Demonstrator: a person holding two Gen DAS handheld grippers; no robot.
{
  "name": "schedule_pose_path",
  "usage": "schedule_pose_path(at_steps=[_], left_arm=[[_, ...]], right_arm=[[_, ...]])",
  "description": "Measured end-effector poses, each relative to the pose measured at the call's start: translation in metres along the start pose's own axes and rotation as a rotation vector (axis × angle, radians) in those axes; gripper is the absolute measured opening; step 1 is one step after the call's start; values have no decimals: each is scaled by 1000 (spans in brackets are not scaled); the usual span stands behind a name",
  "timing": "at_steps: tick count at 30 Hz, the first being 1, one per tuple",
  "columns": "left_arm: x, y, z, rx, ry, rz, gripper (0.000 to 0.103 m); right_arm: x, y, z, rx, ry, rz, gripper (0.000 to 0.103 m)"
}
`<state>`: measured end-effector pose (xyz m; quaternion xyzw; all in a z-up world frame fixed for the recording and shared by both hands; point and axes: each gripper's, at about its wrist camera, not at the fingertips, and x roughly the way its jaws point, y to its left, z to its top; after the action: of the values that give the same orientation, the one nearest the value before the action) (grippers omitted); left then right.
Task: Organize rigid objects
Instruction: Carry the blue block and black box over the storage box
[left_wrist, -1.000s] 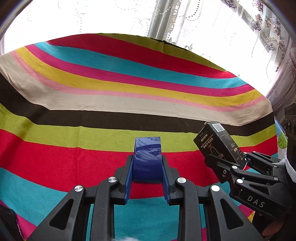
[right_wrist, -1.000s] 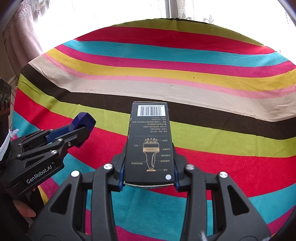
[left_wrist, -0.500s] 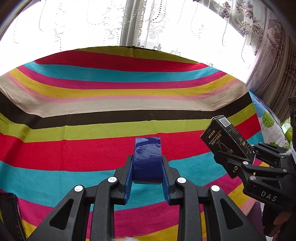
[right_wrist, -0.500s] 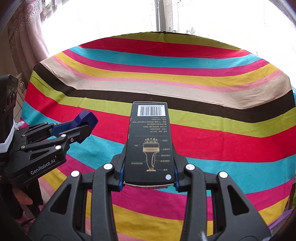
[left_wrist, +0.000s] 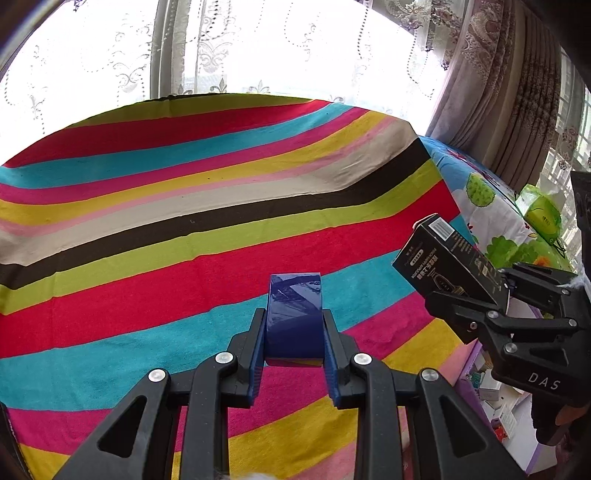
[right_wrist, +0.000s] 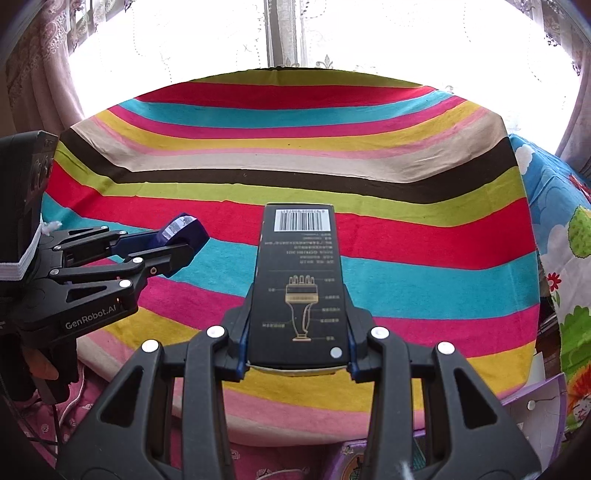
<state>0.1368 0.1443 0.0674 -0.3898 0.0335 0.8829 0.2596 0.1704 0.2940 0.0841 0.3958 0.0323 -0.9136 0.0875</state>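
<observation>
Jaws of the left gripper (left_wrist: 294, 325) are clamped on 1 glossy dark-blue block (left_wrist: 294, 317), which sits upright between the 2 blue pads and sticks out past their tips, held in the air above the striped cloth (left_wrist: 184, 229). In the right wrist view the same gripper (right_wrist: 173, 245) shows at the left edge with the blue block (right_wrist: 183, 230) at its tip, a fingertip (right_wrist: 44, 367) of the person's hand visible under it.

Jaws of the right gripper (right_wrist: 297, 332) are closed on 1 long black box (right_wrist: 299, 280), gripped by its 2 long sides near the rear end; its face carries a gold drawing of a brush-like tool, and a white barcode label lies at the far end. The box points away from the camera, off the cloth. In the left wrist view this gripper (left_wrist: 476, 295) shows at the right edge with the black box (left_wrist: 443, 254) angled up and to the left.

The 2 held things are near each other but apart, side by side over the near part of the cloth.

Beyond them the striped cloth covers a flat surface; I cannot tell whether it is a table or a bed. Right of it lies a cartoon-print sheet (left_wrist: 491, 206) bearing 1 green pack (left_wrist: 541, 214). At the lower right edge sits a purple container (left_wrist: 491, 395) with small boxes inside, too blurred to count. Farthest off are lace curtains (left_wrist: 229, 48) across a bright window.
</observation>
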Motion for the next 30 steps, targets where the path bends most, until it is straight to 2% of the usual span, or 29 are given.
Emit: schedule_pose_path(at_steps=[5, 10, 16, 21, 26, 30], left_arm=[[-14, -36, 23, 98, -27, -53, 28], [-33, -78, 56, 175, -60, -138, 28], [-54, -119, 74, 240, -89, -216, 28], [-60, -156, 69, 275, -81, -288, 28], [-59, -198, 49, 331, -32, -354, 28], [-48, -227, 31, 386, 18, -366, 28]], right_arm=[[-35, -25, 2, 62, -67, -35, 42], [-77, -60, 7, 134, -144, -78, 42], [-127, -98, -1, 153, -177, -201, 42], [-164, -117, -29, 154, -156, -277, 42], [-194, -138, -68, 193, -133, -335, 42], [-206, -150, -97, 246, -107, -348, 42]])
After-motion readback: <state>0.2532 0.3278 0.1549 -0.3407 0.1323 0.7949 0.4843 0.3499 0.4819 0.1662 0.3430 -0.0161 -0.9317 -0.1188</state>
